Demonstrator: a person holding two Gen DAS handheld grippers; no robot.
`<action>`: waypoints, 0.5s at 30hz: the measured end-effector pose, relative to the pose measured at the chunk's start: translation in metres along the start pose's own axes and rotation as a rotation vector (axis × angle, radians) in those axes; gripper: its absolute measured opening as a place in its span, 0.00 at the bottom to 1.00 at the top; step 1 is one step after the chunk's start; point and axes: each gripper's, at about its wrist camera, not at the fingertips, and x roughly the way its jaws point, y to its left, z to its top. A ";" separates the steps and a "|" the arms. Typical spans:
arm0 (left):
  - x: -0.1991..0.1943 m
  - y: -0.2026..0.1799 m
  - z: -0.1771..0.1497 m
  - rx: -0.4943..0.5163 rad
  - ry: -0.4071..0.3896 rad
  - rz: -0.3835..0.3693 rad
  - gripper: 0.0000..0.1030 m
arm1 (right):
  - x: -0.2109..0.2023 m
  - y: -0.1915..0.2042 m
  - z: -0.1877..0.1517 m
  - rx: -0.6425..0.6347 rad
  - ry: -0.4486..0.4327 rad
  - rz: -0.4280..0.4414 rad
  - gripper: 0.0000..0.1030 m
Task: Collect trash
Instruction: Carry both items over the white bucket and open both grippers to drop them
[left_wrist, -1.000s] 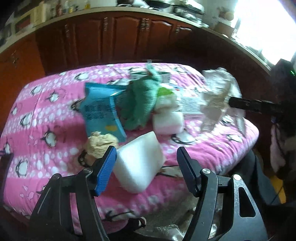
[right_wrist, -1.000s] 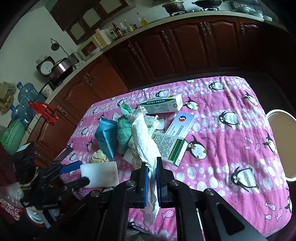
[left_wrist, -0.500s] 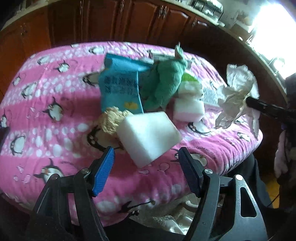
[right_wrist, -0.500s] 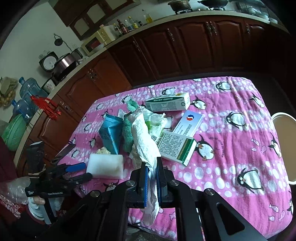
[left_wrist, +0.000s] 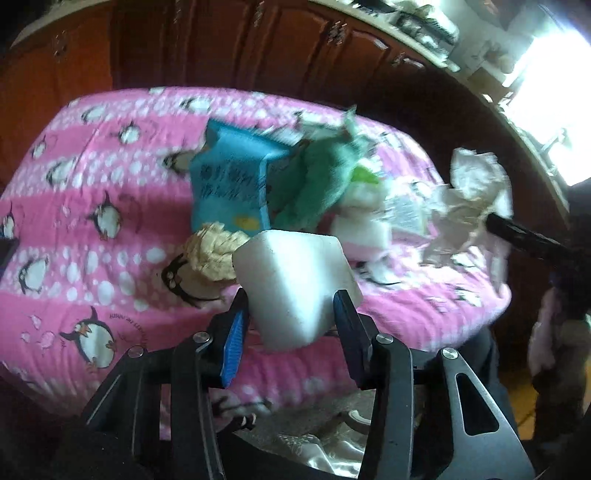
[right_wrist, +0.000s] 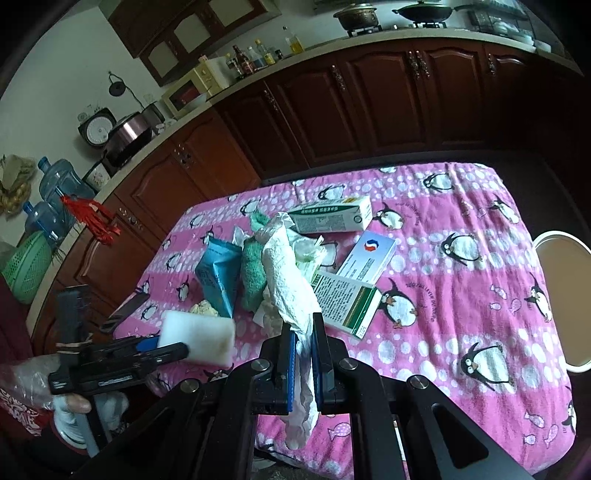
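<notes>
My left gripper (left_wrist: 291, 310) is shut on a white foam block (left_wrist: 295, 284) and holds it at the near edge of the pink penguin tablecloth (left_wrist: 92, 229). The block also shows in the right wrist view (right_wrist: 199, 338), with the left gripper (right_wrist: 162, 349) on it. My right gripper (right_wrist: 303, 334) is shut on a crumpled white paper towel (right_wrist: 288, 273), which hangs below the fingers. The towel shows in the left wrist view (left_wrist: 472, 184) too. On the cloth lie a blue carton (right_wrist: 218, 275), a green cloth (right_wrist: 253, 280) and a tan paper wad (left_wrist: 212, 251).
Three medicine boxes lie on the cloth: a green-white one (right_wrist: 332, 218), a white-blue one (right_wrist: 369, 254) and a printed one (right_wrist: 345, 302). A dark phone (right_wrist: 123, 312) lies at the table's left edge. A round stool (right_wrist: 563, 295) stands at the right. Wooden cabinets (right_wrist: 369, 107) line the back.
My left gripper has closed on the white foam block, which was lying between its open fingers before. My right gripper keeps holding the paper towel and has barely moved.
</notes>
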 end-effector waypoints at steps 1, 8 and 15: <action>-0.005 -0.004 0.001 0.009 -0.008 -0.006 0.42 | -0.003 -0.002 0.001 0.004 -0.007 0.001 0.06; -0.014 -0.064 0.040 0.122 -0.048 -0.098 0.42 | -0.030 -0.040 0.007 0.070 -0.069 -0.041 0.06; 0.029 -0.151 0.077 0.270 -0.030 -0.167 0.42 | -0.071 -0.102 0.015 0.159 -0.141 -0.191 0.06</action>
